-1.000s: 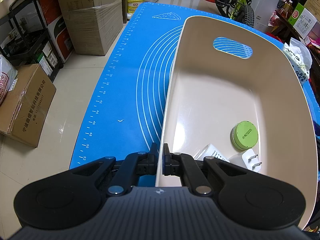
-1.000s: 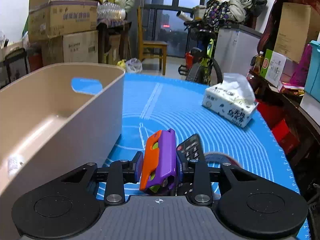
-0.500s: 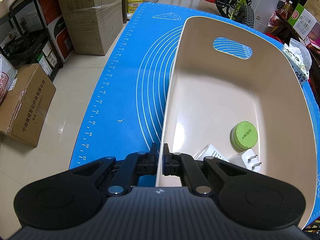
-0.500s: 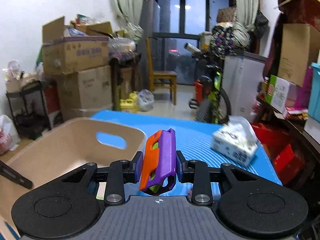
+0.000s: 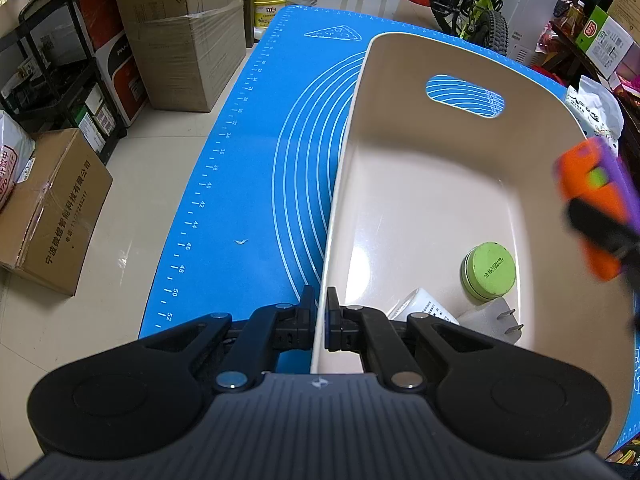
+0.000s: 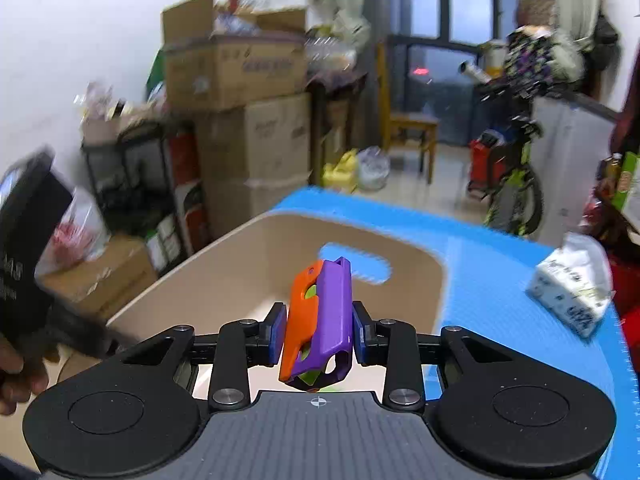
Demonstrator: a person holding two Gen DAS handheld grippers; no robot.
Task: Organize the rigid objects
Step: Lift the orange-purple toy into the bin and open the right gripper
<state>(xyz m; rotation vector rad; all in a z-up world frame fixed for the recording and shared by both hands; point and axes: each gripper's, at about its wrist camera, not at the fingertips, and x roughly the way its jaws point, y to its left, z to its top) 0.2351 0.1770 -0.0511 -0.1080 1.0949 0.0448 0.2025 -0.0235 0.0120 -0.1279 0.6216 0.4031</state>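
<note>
R gripper (image 6: 319, 330) clamped on toy (image 6: 318, 320) mid-body, flat sides: stiff, light, slick plastic, prob hinged. L gripper (image 5: 319, 314) shut on bin (image 5: 400, 152) rim

Blue measuring mat (image 5: 248, 184) covers the tabletop; ruler marks along its 9 o'clock edge, pizza-slice outline near 12 o'clock. Stacked cardboard boxes (image 5: 188, 40) on the tiled floor at 11 o'clock of the mat. Another cardboard carton (image 5: 52, 216) with printed characters at 9 o'clock. Black shelf rack (image 5: 60, 76) between them. Yellow jug (image 5: 271, 4) at 12 o'clock. Bicycle (image 5: 476, 4) at 1 o'clock. Tissue pack (image 6: 572, 292) on the mat at 3 o'clock, blurred.
</note>
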